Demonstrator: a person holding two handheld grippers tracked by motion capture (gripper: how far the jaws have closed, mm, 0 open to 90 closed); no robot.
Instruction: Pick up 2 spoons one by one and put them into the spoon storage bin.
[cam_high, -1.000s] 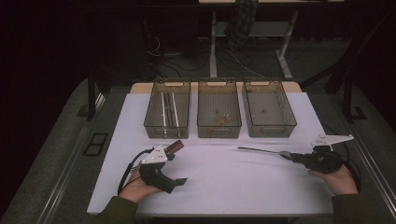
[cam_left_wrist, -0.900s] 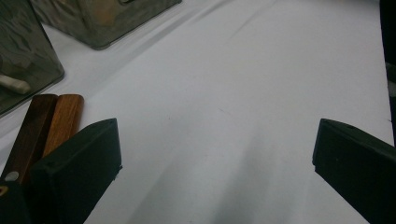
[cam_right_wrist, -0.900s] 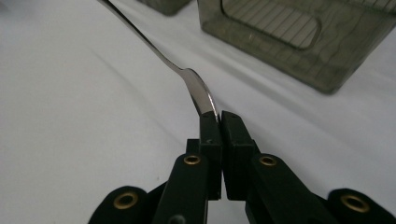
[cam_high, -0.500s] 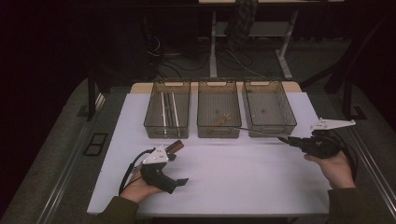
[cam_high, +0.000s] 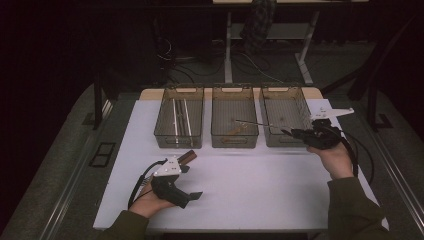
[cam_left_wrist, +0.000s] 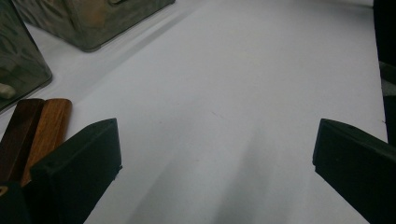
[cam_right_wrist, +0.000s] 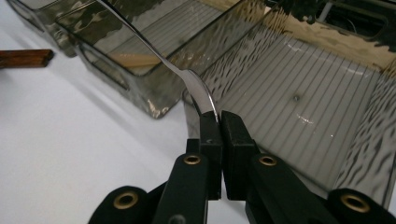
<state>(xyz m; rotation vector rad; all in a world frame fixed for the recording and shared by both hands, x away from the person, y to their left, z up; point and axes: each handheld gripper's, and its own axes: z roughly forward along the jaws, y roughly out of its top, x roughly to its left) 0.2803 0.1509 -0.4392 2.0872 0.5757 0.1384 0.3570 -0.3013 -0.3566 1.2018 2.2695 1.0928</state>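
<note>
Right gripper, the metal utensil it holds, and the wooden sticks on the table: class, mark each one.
right gripper (cam_right_wrist: 218, 122), right gripper view, where its shut jaws meet
metal utensil (cam_right_wrist: 198, 88), right gripper view, on its widened end
wooden sticks (cam_left_wrist: 35, 128), left gripper view, on their ends

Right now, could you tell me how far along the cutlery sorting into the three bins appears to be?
Partly done, it seems. The left bin already holds long metal pieces, and the middle bin a brownish item. In hand: the right gripper is shut on a metal utensil, raised beside the right bin. Left: the wooden-handled pieces lie on the table by the open left gripper.
</note>
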